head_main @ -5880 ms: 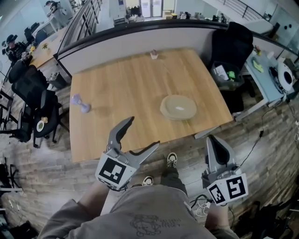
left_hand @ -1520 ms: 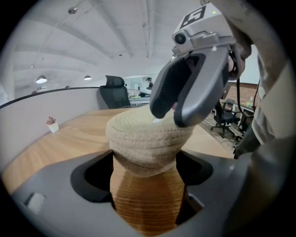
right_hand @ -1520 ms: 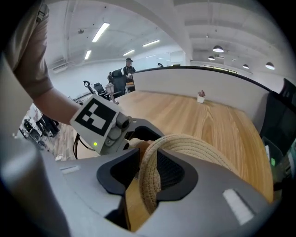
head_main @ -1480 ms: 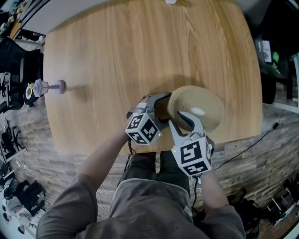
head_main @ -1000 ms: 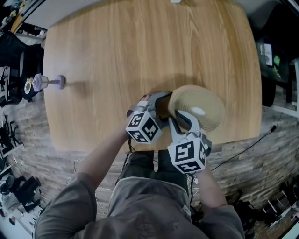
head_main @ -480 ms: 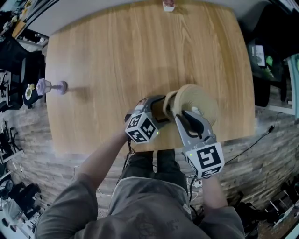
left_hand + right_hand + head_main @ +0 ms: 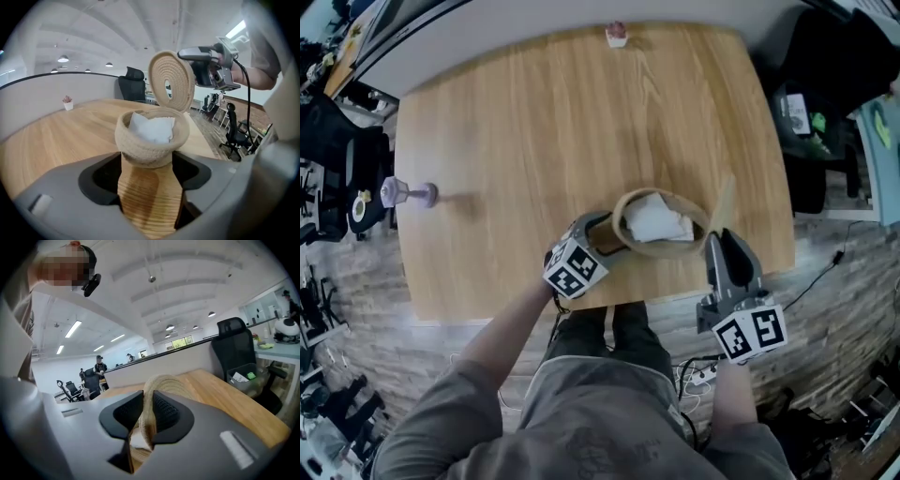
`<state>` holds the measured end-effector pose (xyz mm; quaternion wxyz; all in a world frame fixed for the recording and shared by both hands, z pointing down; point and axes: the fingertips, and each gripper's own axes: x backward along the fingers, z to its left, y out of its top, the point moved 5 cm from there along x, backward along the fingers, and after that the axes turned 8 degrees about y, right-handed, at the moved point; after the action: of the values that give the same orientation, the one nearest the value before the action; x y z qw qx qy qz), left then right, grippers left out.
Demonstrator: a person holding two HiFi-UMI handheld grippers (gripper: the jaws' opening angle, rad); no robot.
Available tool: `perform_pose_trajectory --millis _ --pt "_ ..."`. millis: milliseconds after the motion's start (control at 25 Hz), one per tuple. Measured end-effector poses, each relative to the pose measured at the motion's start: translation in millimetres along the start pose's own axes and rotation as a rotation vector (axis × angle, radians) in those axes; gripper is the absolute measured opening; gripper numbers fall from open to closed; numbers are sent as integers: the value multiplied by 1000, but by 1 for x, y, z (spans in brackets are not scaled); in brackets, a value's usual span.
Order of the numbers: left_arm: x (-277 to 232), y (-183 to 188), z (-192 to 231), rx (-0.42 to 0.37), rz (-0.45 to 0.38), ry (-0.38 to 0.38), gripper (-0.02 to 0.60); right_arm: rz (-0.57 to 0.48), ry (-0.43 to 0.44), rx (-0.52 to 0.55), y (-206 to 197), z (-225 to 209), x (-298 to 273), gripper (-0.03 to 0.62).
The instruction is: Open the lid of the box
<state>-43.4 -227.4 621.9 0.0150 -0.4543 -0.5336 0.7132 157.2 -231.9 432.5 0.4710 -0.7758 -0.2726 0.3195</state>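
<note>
A woven rope box point(image 7: 630, 242) stands near the wooden table's point(image 7: 534, 122) front edge, uncovered, with white cloth point(image 7: 658, 221) inside. My left gripper point(image 7: 605, 234) grips the box's left side. In the left gripper view its jaws point(image 7: 147, 161) pinch the box's base point(image 7: 151, 140), and they have just been closing on it. My right gripper point(image 7: 722, 239) is shut on the round woven lid point(image 7: 724, 202), held edge-on to the right of the box. The right gripper view shows the lid's rim point(image 7: 161, 385) clamped between the pads point(image 7: 149, 413). Seen from the left gripper, the lid point(image 7: 171, 84) stands upright above the box.
A purple hourglass-shaped object point(image 7: 408, 194) lies at the table's left edge. A small pink pot point(image 7: 617, 35) stands at the far edge. A black chair and a bin point(image 7: 806, 103) stand off the table's right side. The table's front edge is just below the box.
The right gripper has lifted the lid off the box and carried it up and to the right, turning it edge-on. The white cloth inside now shows. The left gripper stays at the box.
</note>
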Motion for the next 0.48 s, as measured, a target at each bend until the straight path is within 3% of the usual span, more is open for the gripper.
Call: perform_pose_trajectory --millis 200,480 --pt "15 10 5 63 1 10 336 -75 -82 -88 12 -20 22 72" --pt "52 41 25 145 -42 76 326 -132 -82 -41 42 -16 34 72"
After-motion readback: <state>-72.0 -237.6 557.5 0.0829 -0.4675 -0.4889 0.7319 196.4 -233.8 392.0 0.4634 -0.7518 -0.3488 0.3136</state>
